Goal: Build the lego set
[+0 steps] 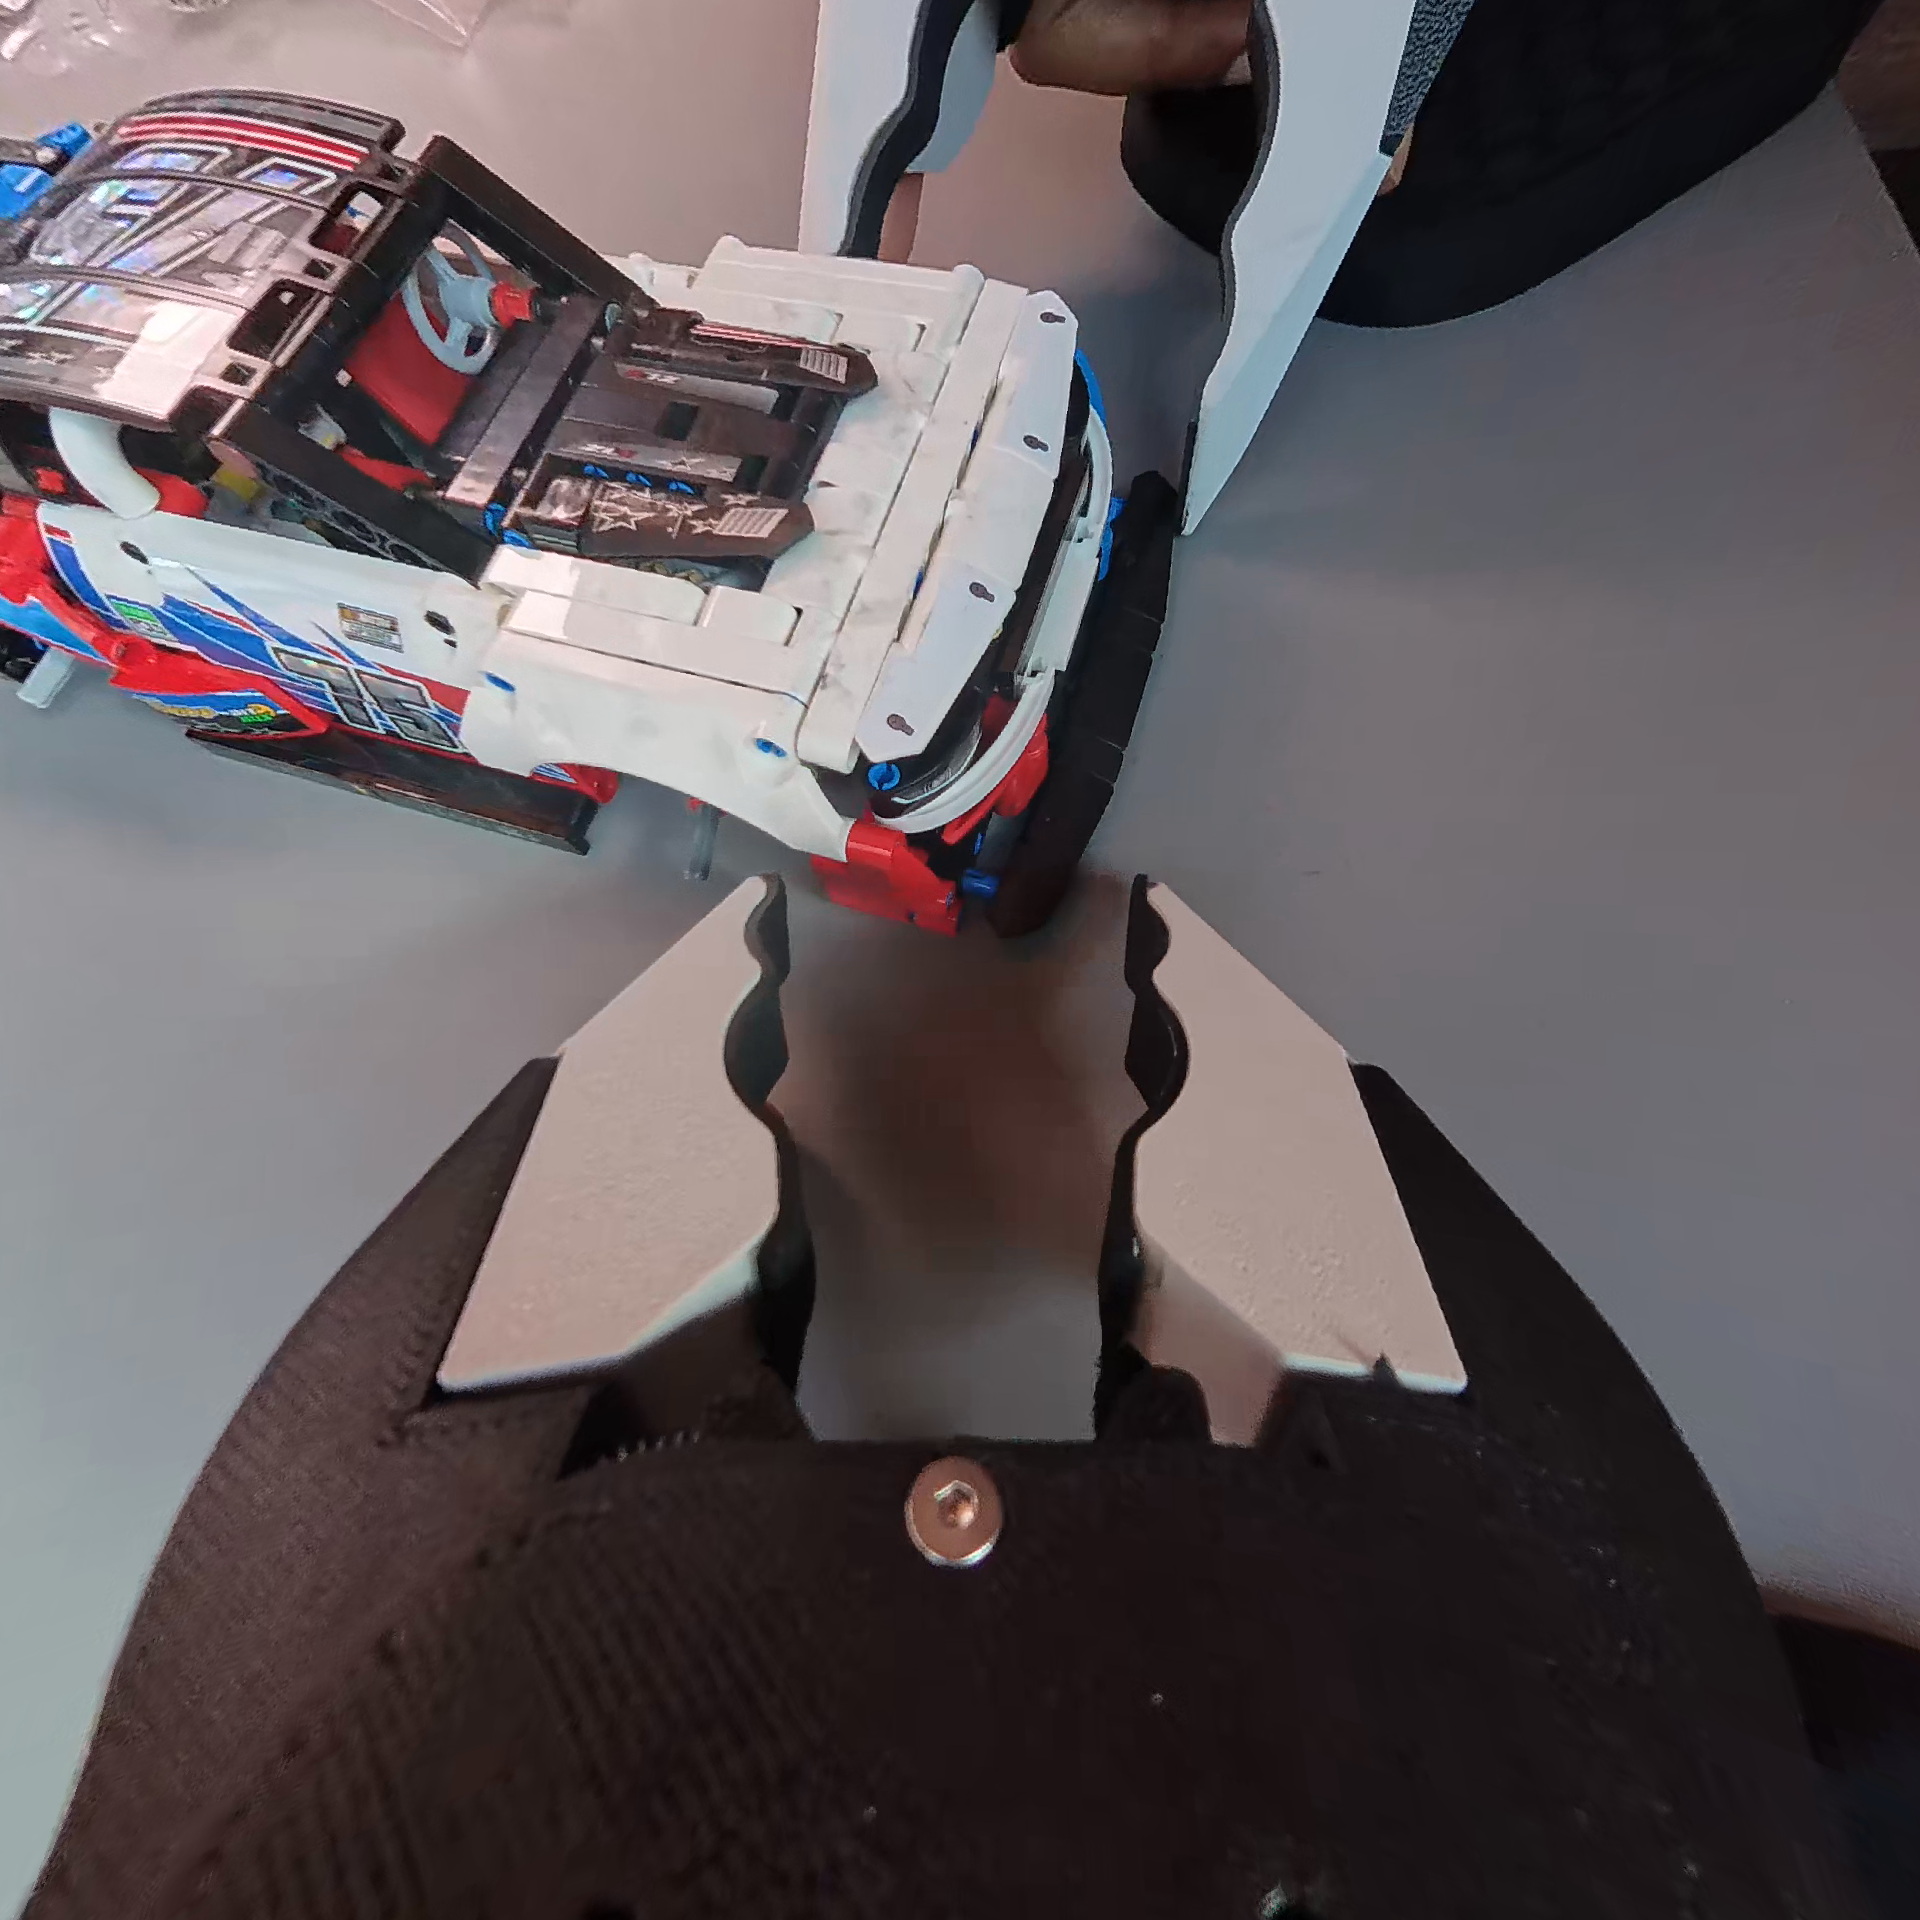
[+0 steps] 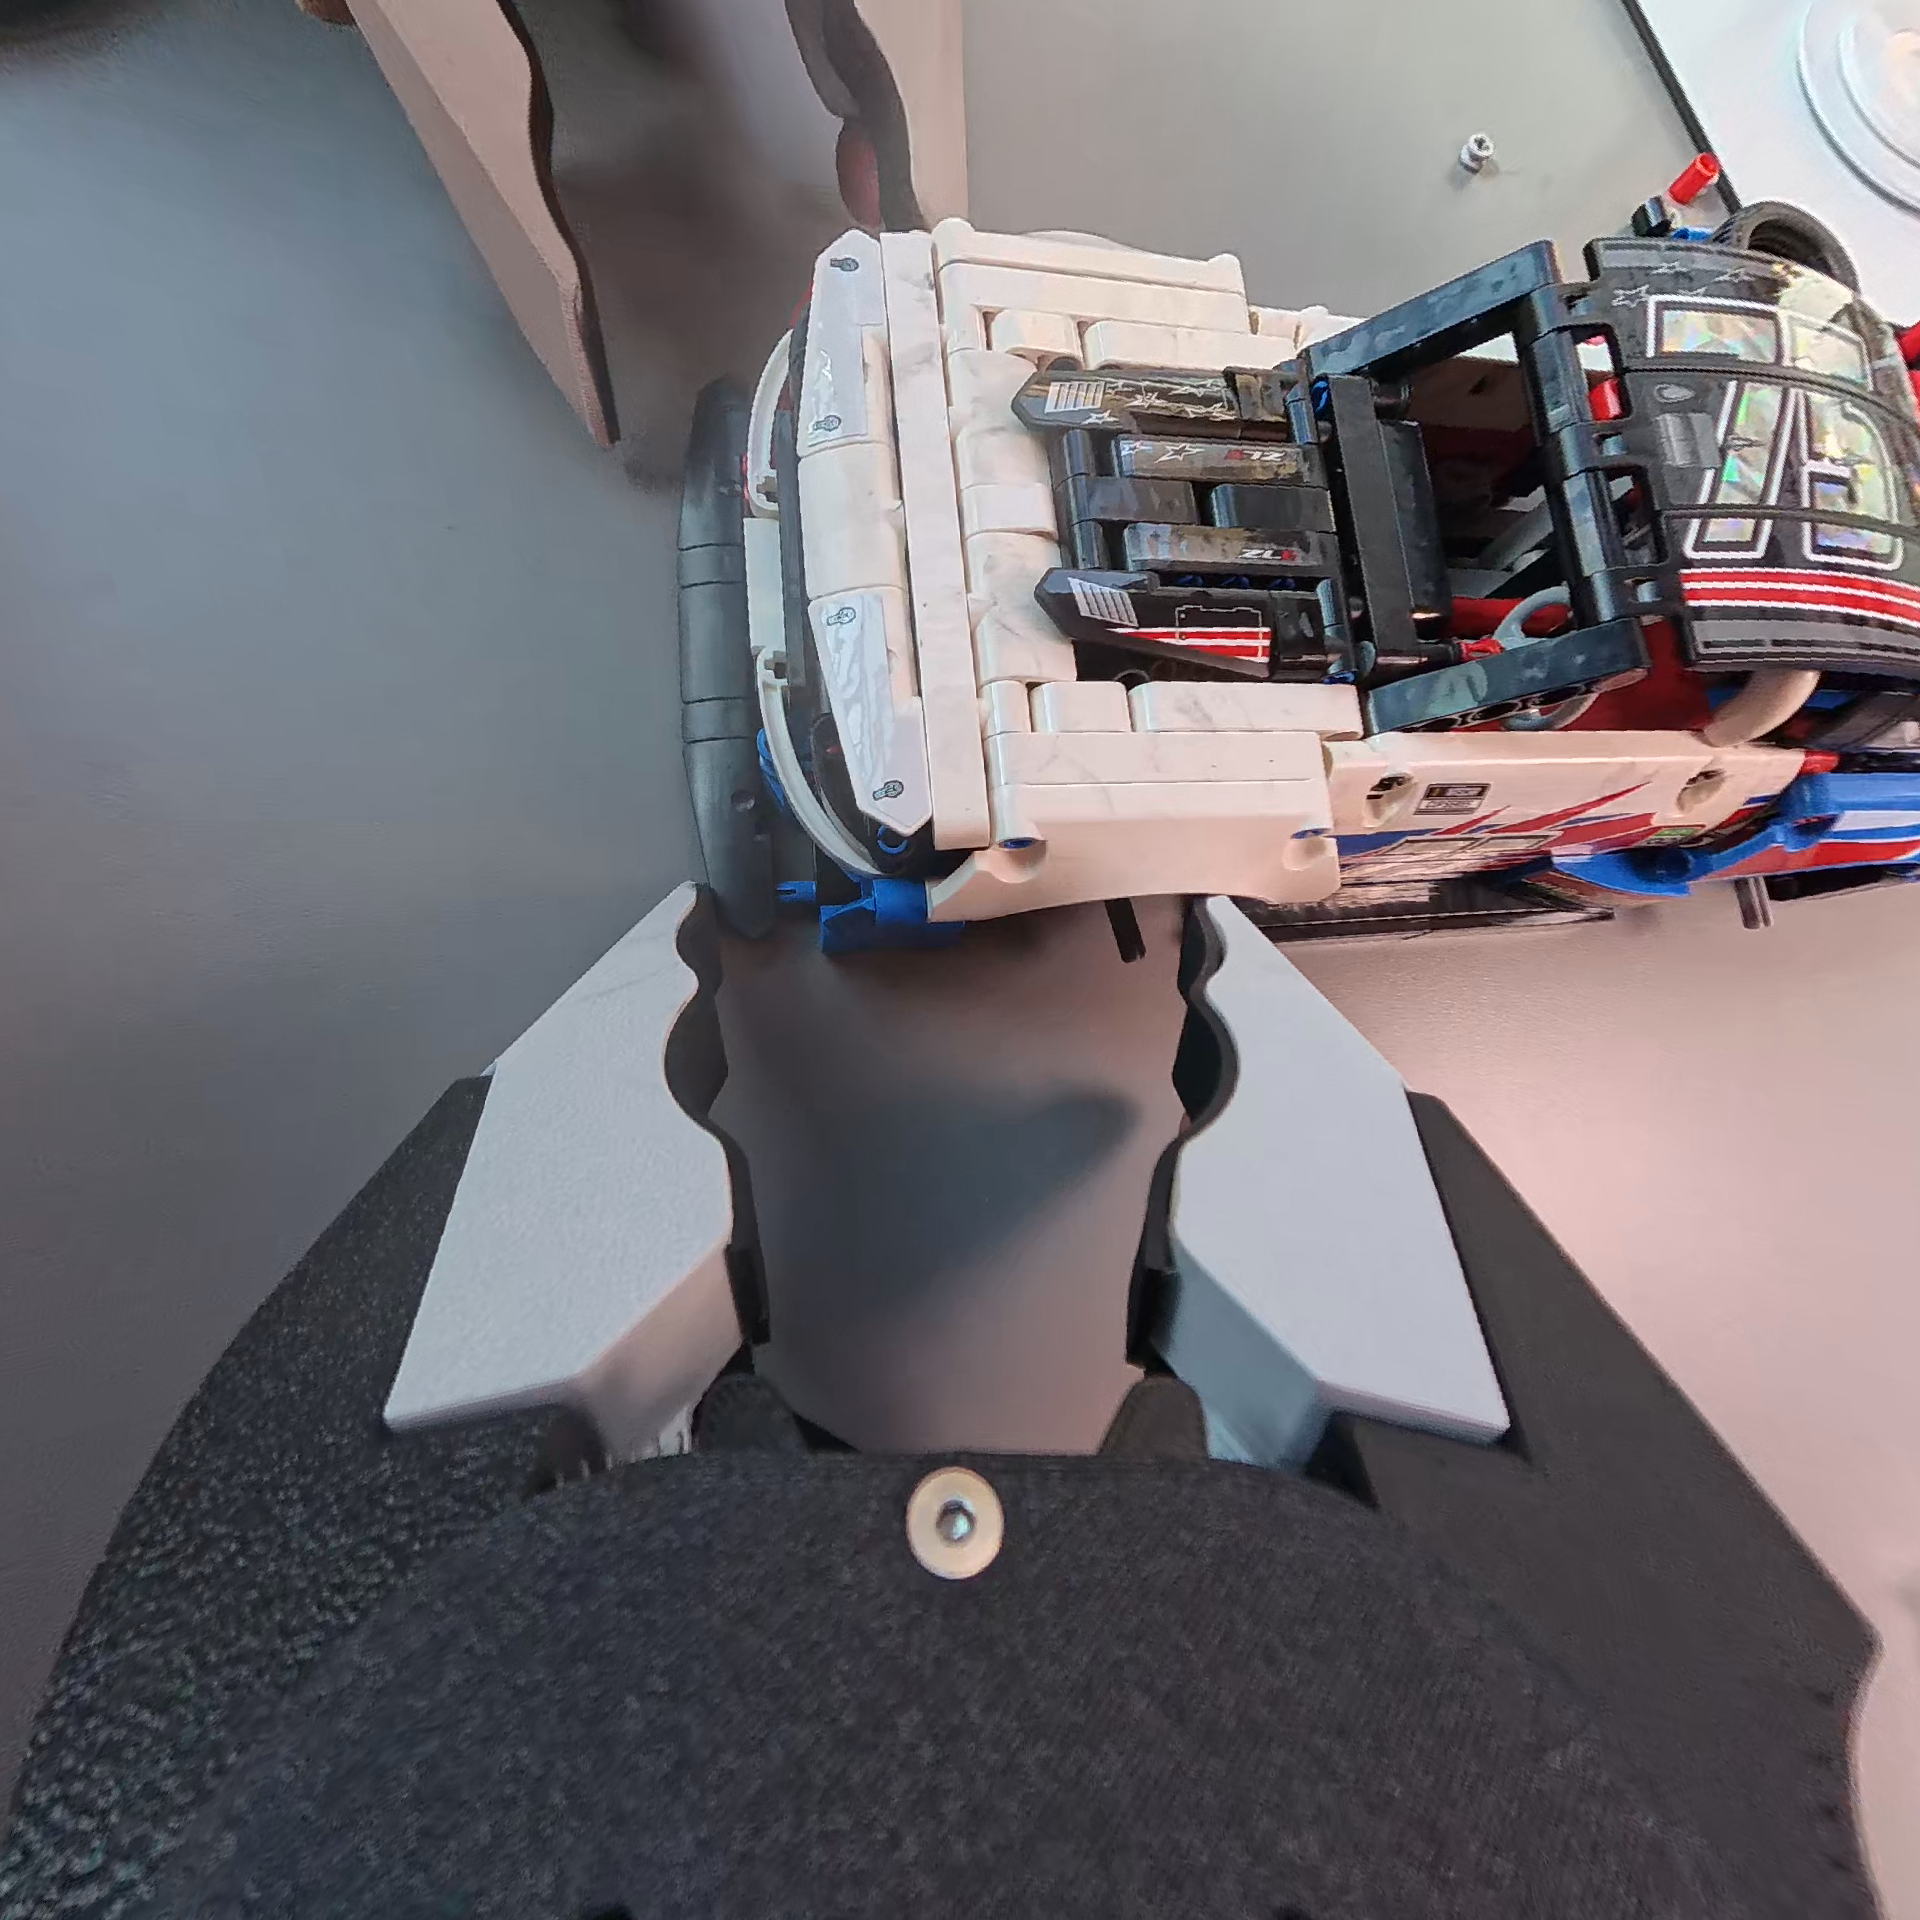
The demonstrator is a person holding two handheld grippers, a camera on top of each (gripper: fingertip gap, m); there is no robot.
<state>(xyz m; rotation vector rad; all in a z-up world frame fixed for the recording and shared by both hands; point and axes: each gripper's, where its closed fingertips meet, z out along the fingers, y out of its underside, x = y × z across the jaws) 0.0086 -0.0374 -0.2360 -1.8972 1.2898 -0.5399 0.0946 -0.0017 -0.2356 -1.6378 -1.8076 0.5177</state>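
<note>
Lego race car (image 1: 582,499) sitting on a plain grey table (image 1: 1507,831), mostly built: white hood, black windshield frame and roof, red and blue side graphics, grey steering wheel (image 1: 452,312) visible through the open frame. No wheels showing in the front arches, just a bare axle pin (image 2: 1127,935) poking out on the near side in the right wrist view.

Left gripper (image 1: 956,904) hovering just off the car's front corner, jaws spread wide, nothing between them. Tips close to the red corner block (image 1: 894,868) and the black front splitter (image 1: 1101,717), contact hard to call.

Right gripper (image 2: 940,920) on the opposite front corner, also spread wide and empty, tips just short of the blue corner block (image 2: 883,914) and the white fender. Same gripper showing at the far side of the left wrist view, one finger (image 1: 1278,312) touching or almost touching the splitter's end.

Far right in the right wrist view: a few loose small parts, one grey (image 2: 1475,151) and one red (image 2: 1694,177), near a black tyre (image 2: 1787,234) behind the car's roof.
</note>
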